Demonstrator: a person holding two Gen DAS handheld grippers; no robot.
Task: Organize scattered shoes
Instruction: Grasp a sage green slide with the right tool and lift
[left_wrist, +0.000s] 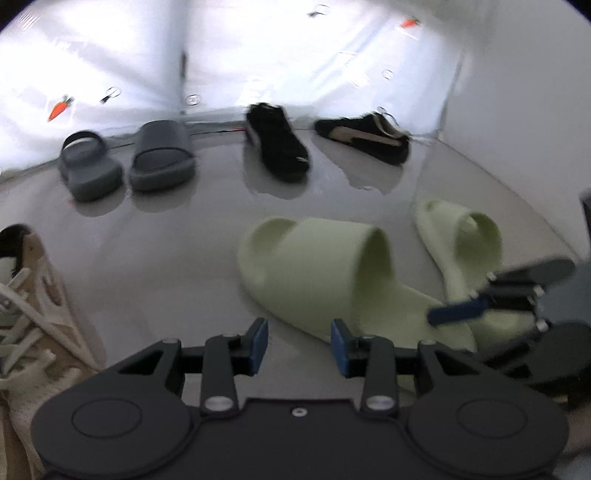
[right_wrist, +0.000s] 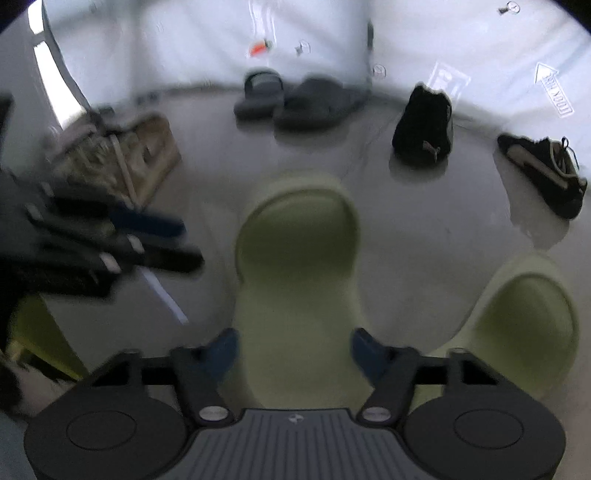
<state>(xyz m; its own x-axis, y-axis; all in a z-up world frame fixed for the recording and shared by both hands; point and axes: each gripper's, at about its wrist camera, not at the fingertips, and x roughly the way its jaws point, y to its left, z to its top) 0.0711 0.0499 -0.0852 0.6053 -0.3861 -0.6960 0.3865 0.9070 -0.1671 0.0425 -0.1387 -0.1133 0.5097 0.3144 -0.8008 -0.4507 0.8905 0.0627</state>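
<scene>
Two pale green slides lie on the grey floor: one (left_wrist: 317, 273) in front of my left gripper (left_wrist: 299, 345), a second (left_wrist: 458, 243) to its right. My left gripper is open and empty, low over the floor just left of the near slide's heel. My right gripper (right_wrist: 293, 354) is open, its blue pads on either side of the near green slide's heel (right_wrist: 295, 266), not closed on it. The second green slide (right_wrist: 524, 325) lies to its right. The right gripper also shows in the left wrist view (left_wrist: 480, 306), over the slides.
Along the white back wall stand two grey slides (left_wrist: 125, 158), a black sneaker (left_wrist: 277, 144) and a second black sneaker (left_wrist: 364, 138) lying angled. A beige laced sneaker (left_wrist: 29, 314) lies at the left. A white wall (left_wrist: 524, 110) rises on the right.
</scene>
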